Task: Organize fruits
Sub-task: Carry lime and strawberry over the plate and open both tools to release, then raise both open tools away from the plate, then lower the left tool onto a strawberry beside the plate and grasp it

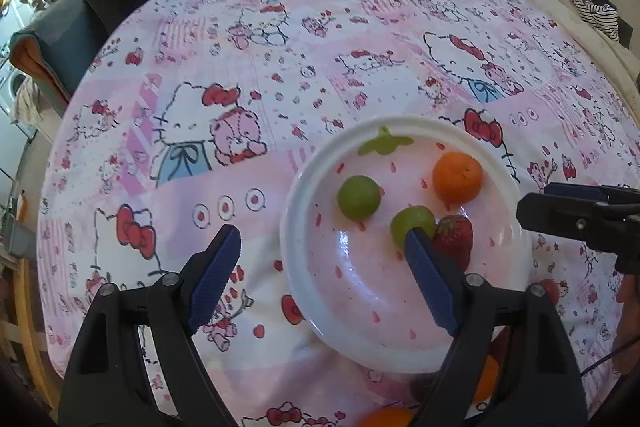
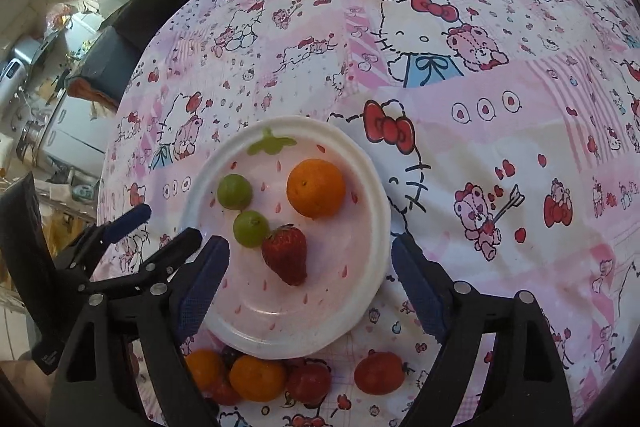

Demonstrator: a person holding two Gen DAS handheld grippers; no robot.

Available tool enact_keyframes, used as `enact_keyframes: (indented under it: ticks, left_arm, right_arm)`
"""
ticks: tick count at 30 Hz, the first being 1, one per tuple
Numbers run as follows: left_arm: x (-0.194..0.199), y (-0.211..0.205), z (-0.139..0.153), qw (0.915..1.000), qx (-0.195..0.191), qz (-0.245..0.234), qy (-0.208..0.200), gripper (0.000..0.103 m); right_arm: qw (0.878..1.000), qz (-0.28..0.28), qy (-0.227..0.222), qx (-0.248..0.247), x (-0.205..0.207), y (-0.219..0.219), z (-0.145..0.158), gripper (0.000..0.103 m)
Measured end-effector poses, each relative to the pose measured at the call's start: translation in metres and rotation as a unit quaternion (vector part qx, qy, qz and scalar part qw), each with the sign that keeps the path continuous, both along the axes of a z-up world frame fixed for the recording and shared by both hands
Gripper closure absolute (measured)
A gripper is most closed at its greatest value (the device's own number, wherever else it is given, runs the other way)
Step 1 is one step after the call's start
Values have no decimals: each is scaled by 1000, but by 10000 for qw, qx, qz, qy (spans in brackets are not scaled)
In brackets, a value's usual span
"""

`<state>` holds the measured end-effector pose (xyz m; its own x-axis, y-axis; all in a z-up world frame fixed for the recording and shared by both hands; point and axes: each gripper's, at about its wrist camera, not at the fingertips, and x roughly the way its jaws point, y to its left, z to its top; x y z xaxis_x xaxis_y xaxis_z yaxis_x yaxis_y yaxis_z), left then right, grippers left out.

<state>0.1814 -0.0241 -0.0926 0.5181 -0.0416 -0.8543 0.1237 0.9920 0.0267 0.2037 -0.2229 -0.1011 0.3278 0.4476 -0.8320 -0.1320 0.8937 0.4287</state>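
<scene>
Looking along the left gripper [image 1: 320, 255], I see its jaws spread wide and holding nothing, one blue finger over the cloth [image 1: 192, 27] and one over the plate [image 1: 304, 195], where two limes [image 1: 359, 197], an orange [image 1: 458, 177] and a strawberry [image 1: 456, 237] sit. From the right gripper [image 2: 310, 267], equally wide and empty, the same plate [image 2: 372, 195] lies between its fingers, with loose fruit [image 2: 256, 377] on the cloth just beneath the plate's near rim.

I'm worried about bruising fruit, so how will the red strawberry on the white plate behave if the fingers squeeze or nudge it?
The red strawberry looks soft, so a firm squeeze would probably bruise it. Its tapered shape, lying on its side, suggests it would pivot rather than roll. It sits against a small green fruit on the glossy white plate, so a nudge may move both.
</scene>
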Motion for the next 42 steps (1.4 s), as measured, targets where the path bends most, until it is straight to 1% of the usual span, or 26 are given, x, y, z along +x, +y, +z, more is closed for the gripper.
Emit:
enact_keyframes:
  ticks: [3,9,13,19,23,26,30,32,34,36,42]
  left_arm:
    - [-1,2,6,9999,-101,17,-90,21]
    - [-5,2,13,9996,-180,14,-196,21]
    - [-11,7,22,9987,-291,123,-403,21]
    - [-20,15,37,9970,-414,259,-602,21]
    - [-29,20,48,9965,-445,289,-651,21]
    - [-40,21,57,9970,-377,196,-651,21]
    - [-61,25,75,9960,-320,74,-832,21]
    - [-71,29,83,9953,-365,147,-887,21]
    - [-79,32,89,9946,-473,195,-901,21]
    - [-89,34,94,9940,-498,259,-936,21]
    - [-114,44,96,9933,-624,456,-854,21]
  right_arm:
    - [10000,-27,-10,28,-1,-1,2,17]
    - [9996,33,-264,-48,-5,2,15,17]
    - [9993,-22,-364,-18,-8,0,21,17]
    - [9991,-16,-421,-21,-21,-2,29,17]
    - [9985,-110,-523,99,-33,-8,42,17]
    - [9981,-131,-584,120,-43,-11,51,17]
    - [9977,-163,-651,84,-59,-17,59,17]
    - [9974,-236,-660,166,-70,-23,63,17]
    - [9970,-278,-706,172,-77,-25,67,17]
    - [9965,-331,-750,167,-86,-29,71,17]
    - [9951,-577,-736,324,-109,-41,74,17]
